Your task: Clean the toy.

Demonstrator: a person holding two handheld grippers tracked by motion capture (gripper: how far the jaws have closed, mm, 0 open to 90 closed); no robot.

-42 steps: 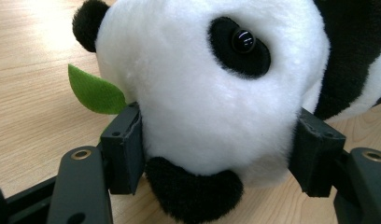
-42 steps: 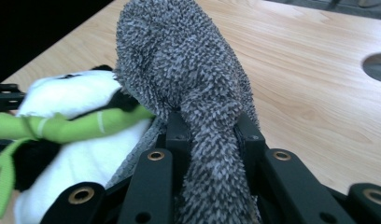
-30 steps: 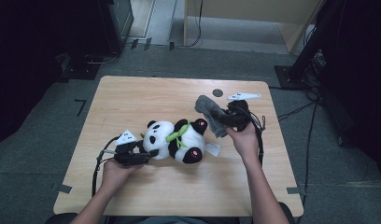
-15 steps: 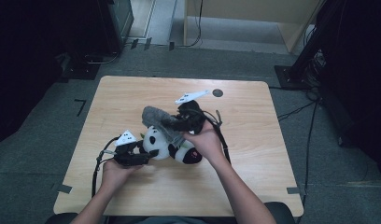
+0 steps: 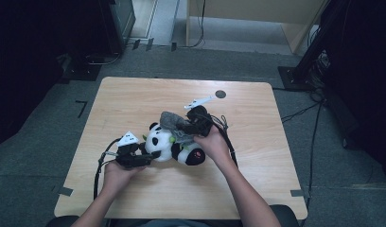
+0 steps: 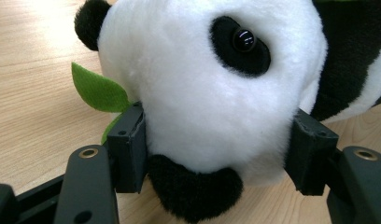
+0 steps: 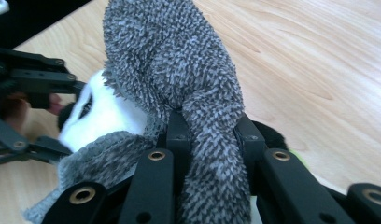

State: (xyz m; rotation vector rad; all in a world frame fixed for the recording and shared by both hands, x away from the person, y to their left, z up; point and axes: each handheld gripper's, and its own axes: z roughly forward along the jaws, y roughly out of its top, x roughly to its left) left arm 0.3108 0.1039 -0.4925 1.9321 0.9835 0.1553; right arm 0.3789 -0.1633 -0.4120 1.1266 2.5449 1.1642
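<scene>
Grey cloth (image 5: 174,124) now over panda (image 5: 159,144), right tongs (image 5: 185,126) pinching it, left tongs (image 5: 146,156) clamping panda, wooden table (image 5: 257,175), grey floor (image 5: 35,123)

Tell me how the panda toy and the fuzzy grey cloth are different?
The panda toy is black and white with a green leaf; the grey cloth is one speckled grey. The panda toy is plump and stuffed; the grey cloth is thin and floppy, draped over it. The left tool squeezes the panda toy's head; the right tool pinches the grey cloth. Both look soft and fuzzy.

Light wooden table (image 5: 134,99) with rounded corners, grey carpet floor (image 5: 35,142), black cables (image 5: 319,123) at right, pale wood cabinet (image 5: 248,14) behind
</scene>
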